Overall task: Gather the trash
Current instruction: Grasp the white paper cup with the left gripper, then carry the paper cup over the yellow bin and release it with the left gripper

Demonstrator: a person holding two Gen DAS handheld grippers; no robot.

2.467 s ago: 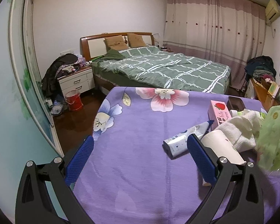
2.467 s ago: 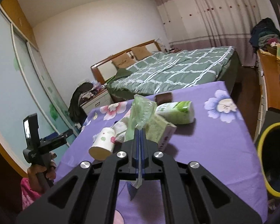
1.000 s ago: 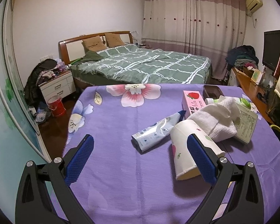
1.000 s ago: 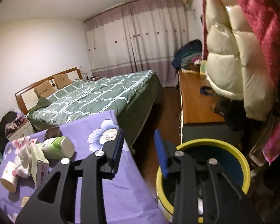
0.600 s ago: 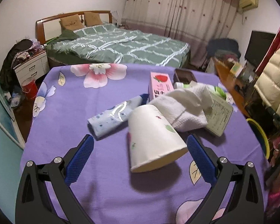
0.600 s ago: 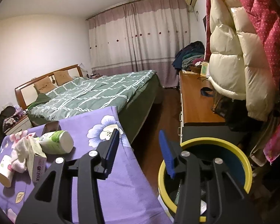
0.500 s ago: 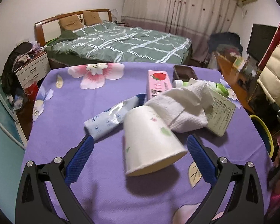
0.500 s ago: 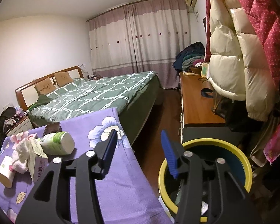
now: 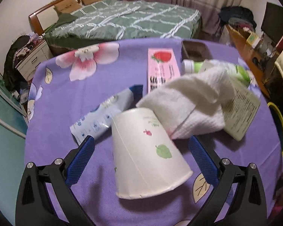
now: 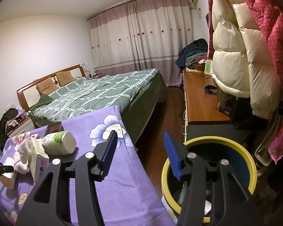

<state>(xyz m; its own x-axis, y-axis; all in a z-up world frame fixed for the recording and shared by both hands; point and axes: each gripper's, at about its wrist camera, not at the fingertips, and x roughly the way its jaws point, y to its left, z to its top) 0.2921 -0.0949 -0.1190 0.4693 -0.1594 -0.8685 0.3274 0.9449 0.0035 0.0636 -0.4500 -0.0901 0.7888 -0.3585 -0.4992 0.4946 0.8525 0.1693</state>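
On the purple flower-printed cloth (image 9: pixel 62 101) covering the table, the left gripper (image 9: pixel 141 151) points steeply down with its blue-padded jaws spread wide, holding nothing; the pads stand on either side of a white paper cup with a small leaf print (image 9: pixel 147 154), which lies on its side with its open rim toward the camera and is touched by neither pad. Just left of the cup, partly behind it, lies a crumpled pale-blue plastic wrapper with a dark blue end (image 9: pixel 103 114). Behind that, a flat pink carton with a strawberry picture (image 9: pixel 162 69) lies lengthwise. To the right of the cup a folded white waffle-weave cloth (image 9: pixel 190 103) rests against the cup's base and drapes over a pale green printed cardboard box (image 9: pixel 241 113); beyond it a green-and-white plastic bottle (image 9: pixel 196 66) lies on its side, near a dark rectangular phone-like object (image 9: pixel 194 49). In the right wrist view the same bottle (image 10: pixel 58 143) and box (image 10: pixel 38 158) show at the table's left, with the green quilted bed (image 10: pixel 100 94) behind. The right gripper (image 10: pixel 139 150) has just been opening; its jaws stand about half apart with nothing between them, the right finger over the yellow-rimmed blue round waste bin (image 10: pixel 226 143) standing on the floor beside the table, with trash dimly visible inside.
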